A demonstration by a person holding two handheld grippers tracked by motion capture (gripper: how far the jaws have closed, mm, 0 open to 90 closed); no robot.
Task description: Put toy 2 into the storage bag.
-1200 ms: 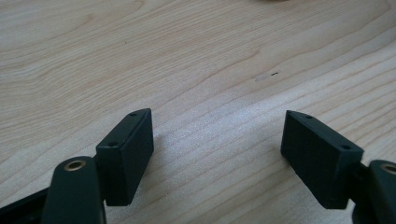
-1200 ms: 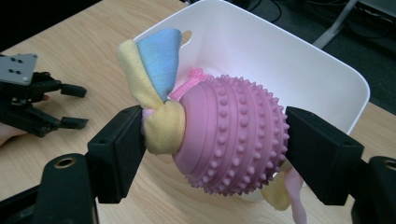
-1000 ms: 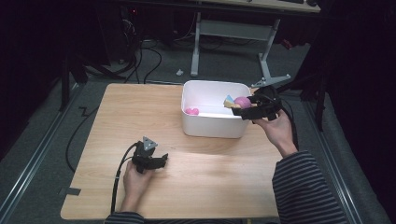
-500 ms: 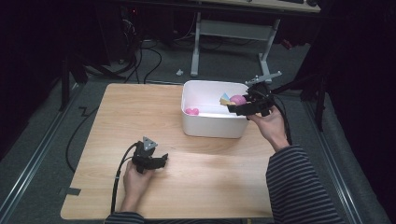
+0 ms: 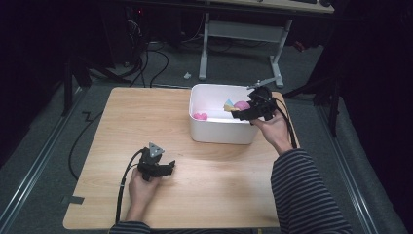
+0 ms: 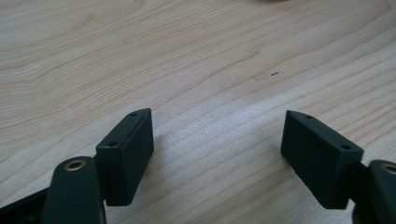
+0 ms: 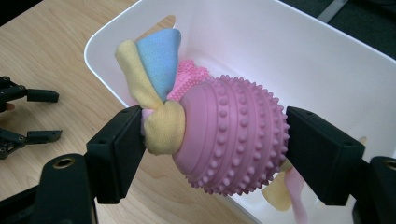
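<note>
While the left gripper [image 5: 168,168] rested low on the wooden table [image 5: 117,122] near its front edge, we saw its jaws spread wide apart, with bare wood grain between them in the left gripper view [image 6: 217,158]. The right gripper [image 5: 241,114] was held up at the right end of the white bin [image 5: 219,131], and its jaws pinched a pink knobbly ball toy [image 7: 233,137] from both sides. Knotted to that toy were strips of yellow and blue cloth [image 7: 154,70], and we noted one jaw pressing on the yellow knot while the other pressed the ball itself. In the right gripper view the toy hung over the bin's rim, partly above its white inside [image 7: 299,51], with more yellow and pink strips trailing below. Another small pink spiky thing [image 5: 200,116] lay inside the bin near its left wall
</note>
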